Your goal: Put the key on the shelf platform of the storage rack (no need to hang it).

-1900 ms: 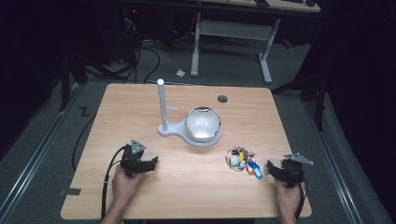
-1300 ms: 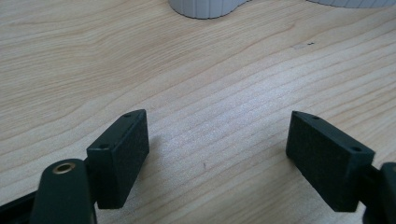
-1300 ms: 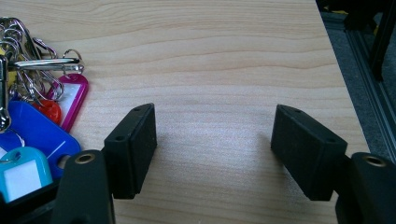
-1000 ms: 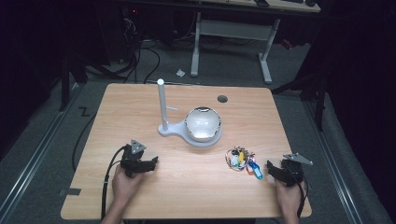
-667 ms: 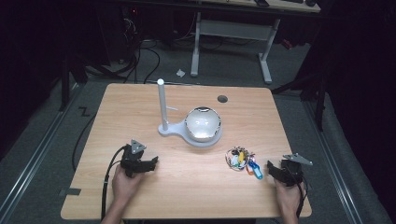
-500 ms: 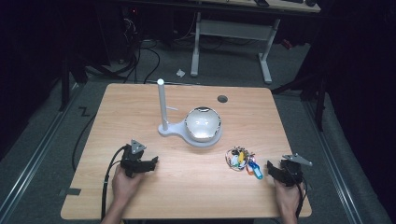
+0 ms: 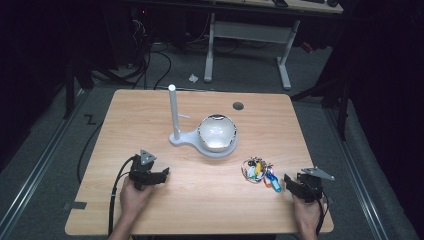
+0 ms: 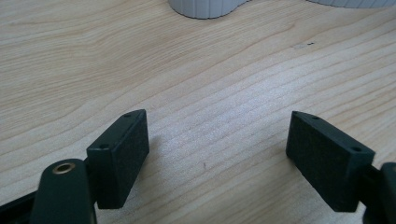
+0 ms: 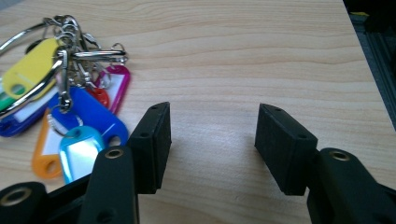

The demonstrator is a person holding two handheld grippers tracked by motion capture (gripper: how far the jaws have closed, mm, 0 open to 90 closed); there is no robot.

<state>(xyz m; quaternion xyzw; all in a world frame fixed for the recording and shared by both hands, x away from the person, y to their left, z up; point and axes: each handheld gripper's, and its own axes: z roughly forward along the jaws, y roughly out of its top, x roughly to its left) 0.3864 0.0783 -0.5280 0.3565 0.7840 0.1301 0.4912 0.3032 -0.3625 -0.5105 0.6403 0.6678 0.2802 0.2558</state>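
A bunch of coloured key tags on metal rings (image 7: 257, 171) (image 9: 60, 98) lies on the wooden table (image 7: 210, 200), right of centre. My right gripper (image 7: 289, 182) (image 9: 212, 140) rests on the table just right of the bunch, open, with bare wood between its jaws. My left gripper (image 7: 165, 173) (image 8: 217, 154) rests near the front left, open wide over bare wood. A white stand with an upright post (image 7: 173, 112) and a shiny dome (image 7: 217, 133) stands mid-table; its ribbed base (image 8: 205, 7) shows at the top of the left gripper view.
A small round grommet hole (image 7: 238, 106) sits near the table's far edge. The table's right edge (image 9: 369, 70) runs close beside my right gripper. Cables (image 7: 117, 185) trail from the left gripper toward the front edge. A desk frame (image 7: 250, 35) stands beyond the table.
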